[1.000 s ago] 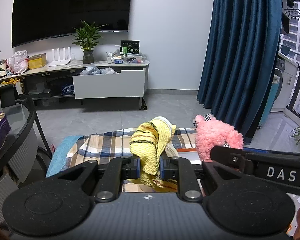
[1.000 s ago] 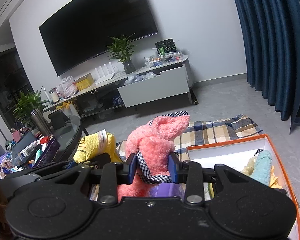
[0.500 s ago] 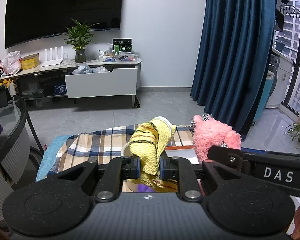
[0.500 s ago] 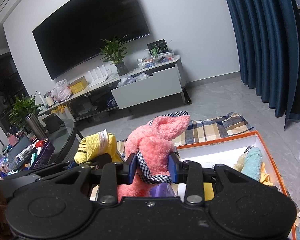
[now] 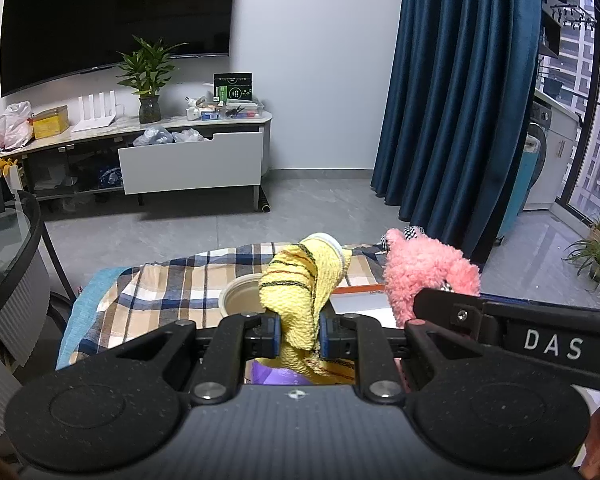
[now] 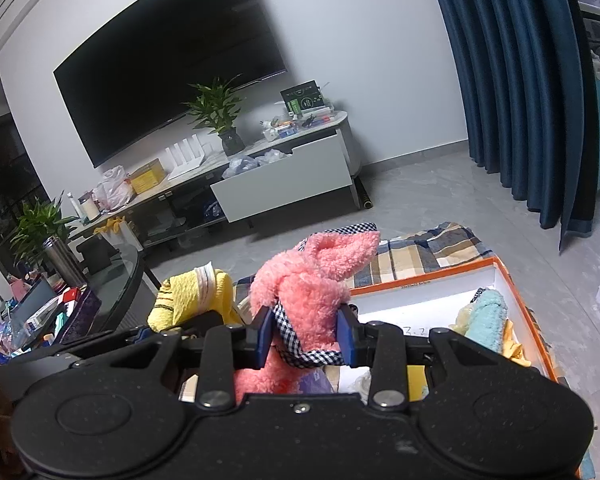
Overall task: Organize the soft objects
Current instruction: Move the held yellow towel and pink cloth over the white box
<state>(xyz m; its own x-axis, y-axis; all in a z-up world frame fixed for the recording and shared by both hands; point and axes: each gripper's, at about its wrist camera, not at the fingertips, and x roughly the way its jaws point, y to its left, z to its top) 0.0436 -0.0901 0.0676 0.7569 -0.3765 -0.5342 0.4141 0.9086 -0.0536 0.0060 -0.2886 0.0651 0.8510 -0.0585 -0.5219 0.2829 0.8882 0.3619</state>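
Your left gripper (image 5: 299, 336) fingers squeezing the yellow sock (image 5: 304, 280), your right gripper (image 6: 305, 338) fingers squeezing the pink fluffy sock (image 6: 308, 284), both up over the orange box (image 6: 520, 300)

Right gripper (image 6: 305, 340) clamps a pink fluffy sock (image 6: 308, 280) with checkered trim, held up above a plaid blanket (image 6: 432, 252). Left, just beside it, a yellow striped sock (image 6: 188, 292) sits in the left gripper (image 6: 172, 330), whose fingers are mostly hidden. Right, an orange-rimmed white box (image 6: 512, 292) holds a light-blue fuzzy item (image 6: 486, 320) and yellow fabric. Far: TV (image 6: 168, 80), cabinet with open drawer (image 6: 284, 192), blue curtain (image 6: 512, 80). Glass table (image 6: 112, 276) far left.
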